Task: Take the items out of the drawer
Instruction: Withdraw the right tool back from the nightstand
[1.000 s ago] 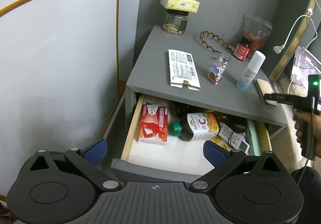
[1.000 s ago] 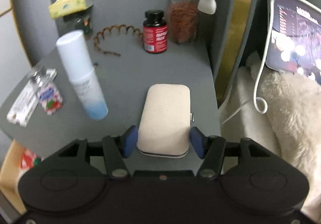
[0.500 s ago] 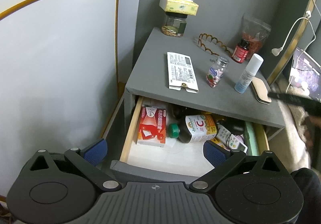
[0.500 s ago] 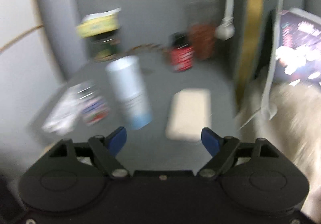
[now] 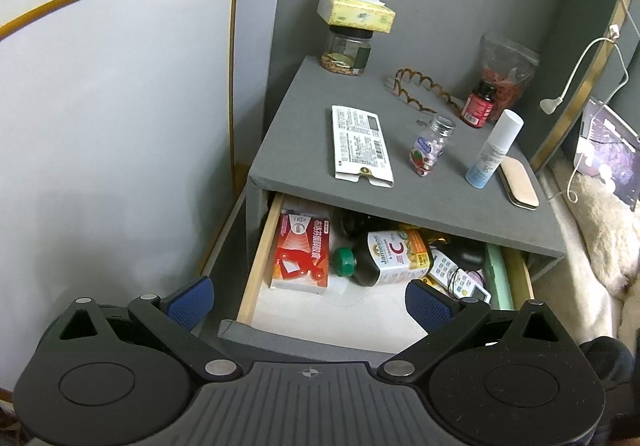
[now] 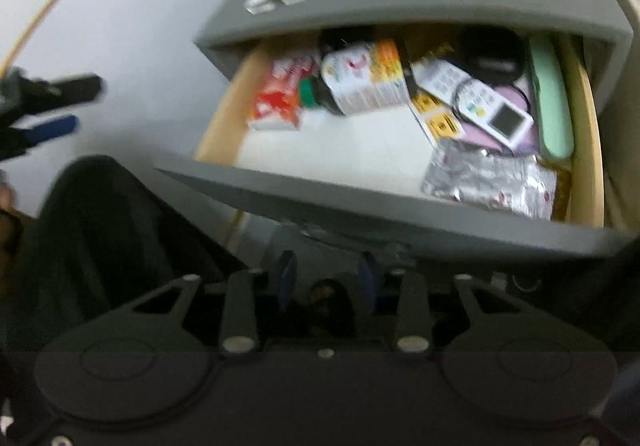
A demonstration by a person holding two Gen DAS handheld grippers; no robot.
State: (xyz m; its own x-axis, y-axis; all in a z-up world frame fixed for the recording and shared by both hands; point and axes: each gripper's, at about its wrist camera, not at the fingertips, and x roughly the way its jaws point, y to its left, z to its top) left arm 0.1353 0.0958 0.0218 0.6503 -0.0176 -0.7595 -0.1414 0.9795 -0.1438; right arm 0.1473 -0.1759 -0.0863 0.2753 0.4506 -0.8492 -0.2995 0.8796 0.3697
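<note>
The nightstand's drawer [image 5: 304, 338] stands pulled open. It holds a red medicine box [image 5: 302, 254], a dark vitamin C bottle [image 5: 390, 258] with a green cap, a white remote [image 6: 476, 102], a silver blister pack [image 6: 488, 178] and a mint-green case [image 6: 554, 98]. My left gripper [image 5: 308, 304] is open and empty, in front of and above the drawer's front. My right gripper [image 6: 326, 280] is open and empty, low in front of the drawer [image 6: 380, 206], its fingers below the front panel. The right wrist view is blurred.
On the nightstand top [image 5: 304, 138] lie a white leaflet box [image 5: 360, 140], a small pill bottle [image 5: 430, 146], a spray bottle [image 5: 494, 148], a beige case [image 5: 518, 182], a red bottle [image 5: 478, 104], a hairband and a jar under a tissue pack. A white wall stands left, bedding right.
My right gripper let go of the beige case on the nightstand top, opened, and swung down and back to the drawer front. My left gripper pulled back slightly.
</note>
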